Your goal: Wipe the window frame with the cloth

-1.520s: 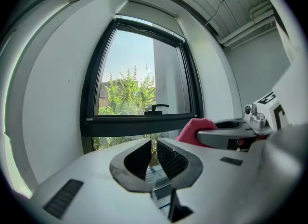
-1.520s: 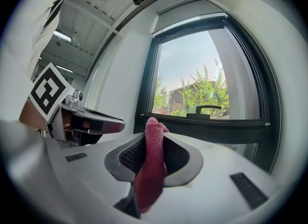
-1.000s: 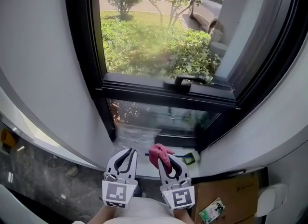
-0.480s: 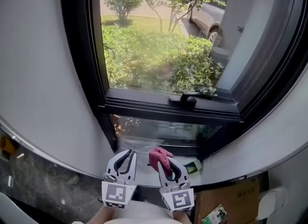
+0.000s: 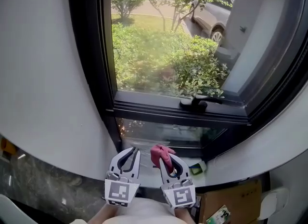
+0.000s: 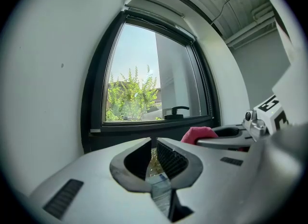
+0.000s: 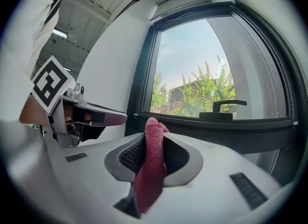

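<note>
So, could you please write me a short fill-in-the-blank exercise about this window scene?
1. The pink cloth is clamped between the jaws of the ____ gripper.
2. The left gripper has its jaws shut, and they hold ____.
3. The window frame and its handle are both ____ in colour.
Missing words: right; nothing; black.

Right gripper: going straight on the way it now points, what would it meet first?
Probably the dark crossbar of the window frame, left of the handle; the cloth clamped in the right gripper would touch first. Depth is unclear.
</note>
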{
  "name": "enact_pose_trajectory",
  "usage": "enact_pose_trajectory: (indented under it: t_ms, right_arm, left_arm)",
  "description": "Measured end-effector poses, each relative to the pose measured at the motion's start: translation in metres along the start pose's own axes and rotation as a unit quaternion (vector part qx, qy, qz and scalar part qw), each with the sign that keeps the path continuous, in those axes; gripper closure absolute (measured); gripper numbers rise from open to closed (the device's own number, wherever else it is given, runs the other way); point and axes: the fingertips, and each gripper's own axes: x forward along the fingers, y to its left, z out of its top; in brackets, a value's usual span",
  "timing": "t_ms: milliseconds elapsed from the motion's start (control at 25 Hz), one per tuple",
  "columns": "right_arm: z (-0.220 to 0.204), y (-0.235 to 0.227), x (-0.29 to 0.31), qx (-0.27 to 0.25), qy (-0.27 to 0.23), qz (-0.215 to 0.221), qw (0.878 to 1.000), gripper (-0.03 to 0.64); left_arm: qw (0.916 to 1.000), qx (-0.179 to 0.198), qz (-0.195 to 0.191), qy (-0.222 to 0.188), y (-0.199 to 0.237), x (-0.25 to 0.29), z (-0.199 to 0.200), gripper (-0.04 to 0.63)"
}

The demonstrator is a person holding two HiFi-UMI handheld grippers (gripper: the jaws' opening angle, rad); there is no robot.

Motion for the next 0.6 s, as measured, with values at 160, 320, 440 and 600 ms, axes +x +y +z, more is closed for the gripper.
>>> enact_pose_trajectory:
  t_ms: [160, 320, 440, 600]
  right_arm:
    - [0.003, 0.011, 0.007, -0.004, -0.006, -0.004, 1.000, 0.529]
    - [0.006, 0.012, 0.009, -0.009, -0.011, -0.012, 1.000, 0.529]
    - [0.012, 0.007, 0.007, -0.009, -0.015, -0.020, 1.000, 0.529]
    - [0.015, 0.001, 0.010, -0.010, -0.017, -0.024, 1.000, 0.529]
  left_arm:
    - [0.9998, 0.006, -0.012, -0.015, 0.008, 0.000, 0.002, 0.554]
    - [0.9998, -0.001, -0.013, -0.018, 0.019, 0.002, 0.000, 0.554]
    - [0.9997, -0.003, -0.018, -0.017, 0.020, 0.003, -0.001, 0.554]
    - [0.9996, -0.002, -0.024, -0.017, 0.018, 0.007, -0.002, 0.554]
